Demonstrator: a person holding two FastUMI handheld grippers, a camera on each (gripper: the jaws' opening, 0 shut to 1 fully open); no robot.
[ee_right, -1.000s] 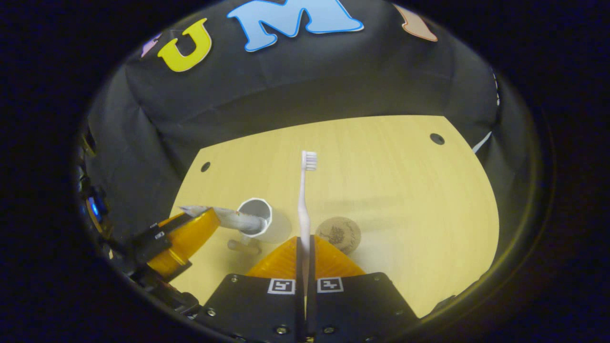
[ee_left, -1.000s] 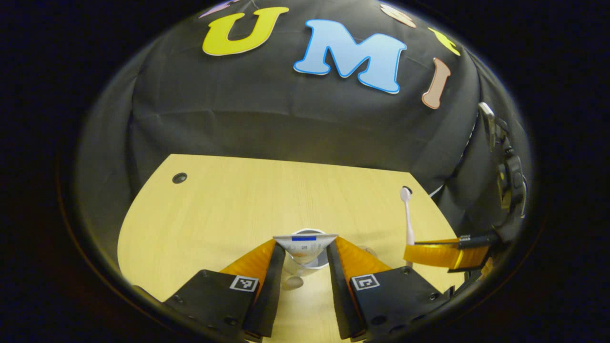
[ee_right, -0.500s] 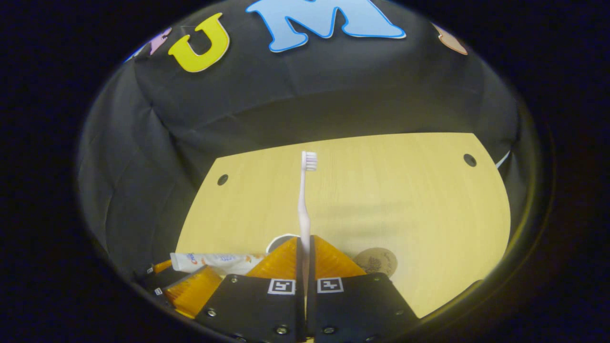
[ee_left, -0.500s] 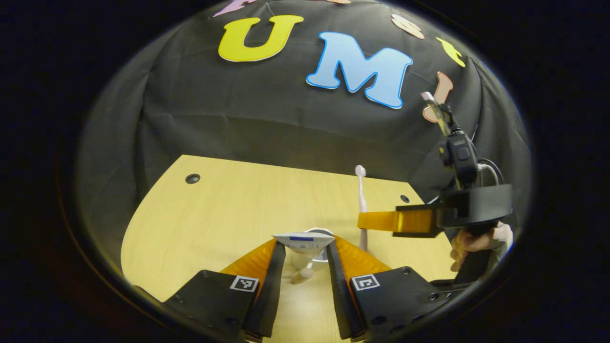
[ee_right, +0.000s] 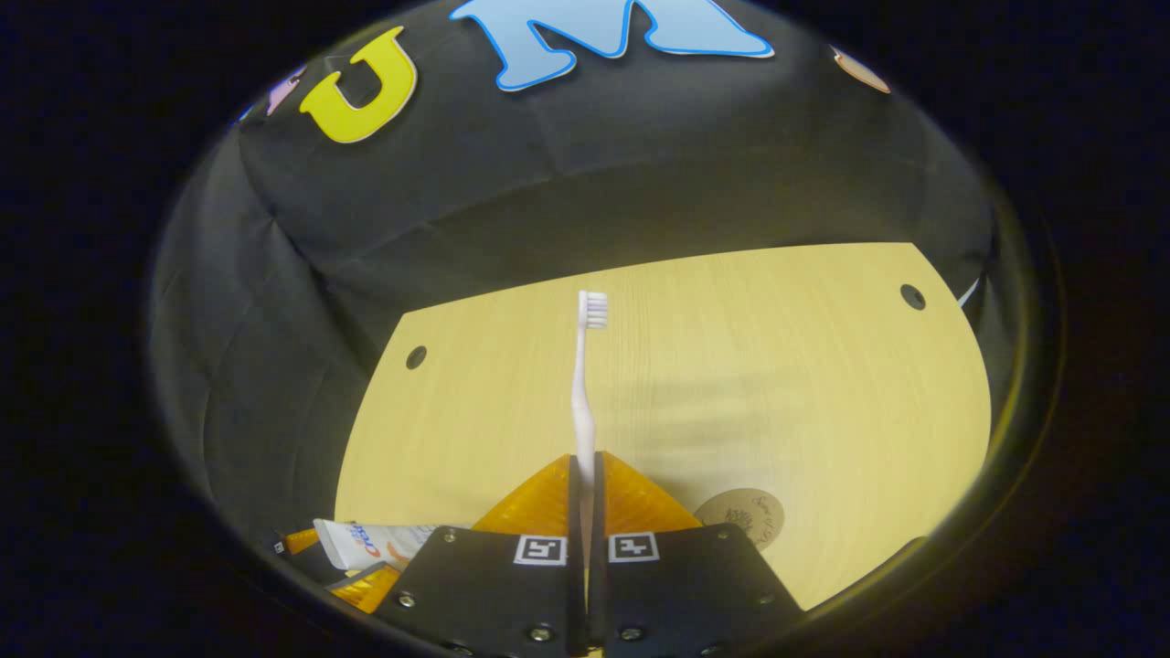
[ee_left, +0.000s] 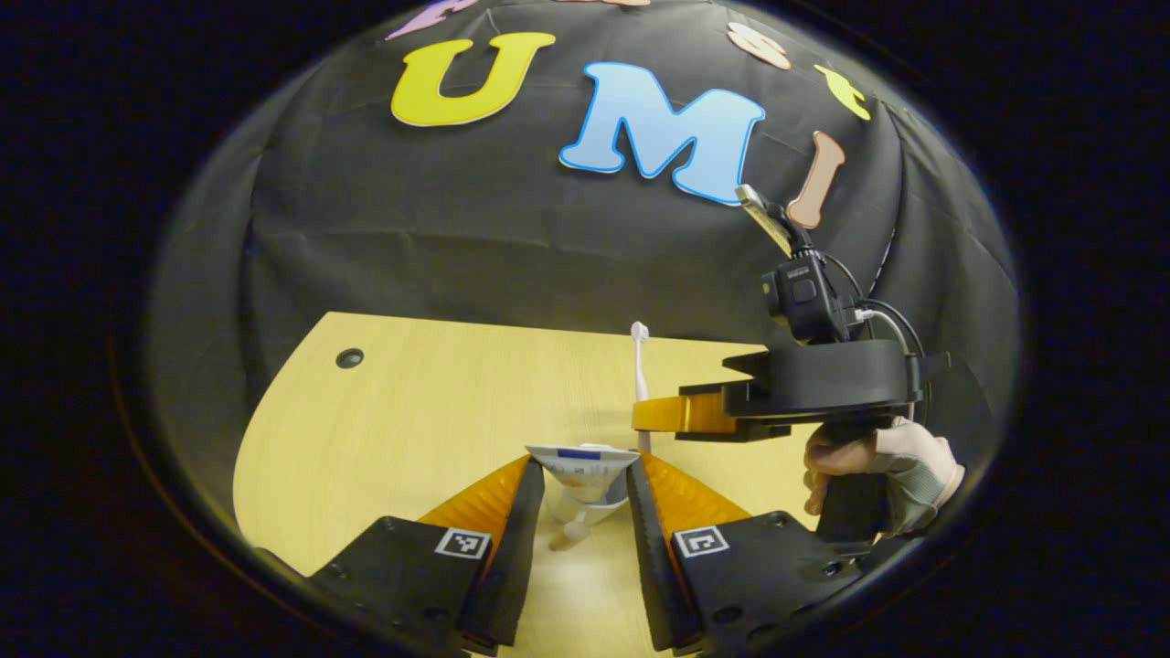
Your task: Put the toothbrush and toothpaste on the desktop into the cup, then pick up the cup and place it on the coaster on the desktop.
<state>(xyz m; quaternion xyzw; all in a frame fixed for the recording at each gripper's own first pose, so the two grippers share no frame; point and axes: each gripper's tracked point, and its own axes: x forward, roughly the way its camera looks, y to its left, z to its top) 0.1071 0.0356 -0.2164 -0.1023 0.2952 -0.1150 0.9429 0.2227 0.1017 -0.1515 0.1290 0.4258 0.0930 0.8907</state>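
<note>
Holding the toothpaste tube (ee_left: 582, 460) by its flat crimped end, the left gripper (ee_left: 585, 475) has both fingers pressed on it, cap down over the white cup (ee_left: 611, 498), so it can drop straight in. The right gripper (ee_right: 585, 471) is clamped on the toothbrush (ee_right: 585, 384) handle, bristles pointing toward 12 o'clock over the desktop (ee_right: 777, 366); in the left gripper view it hovers at about 2 o'clock from the cup, apparently waiting its turn. The coaster (ee_right: 742, 519) lies bare at 4 o'clock of those fingers.
</note>
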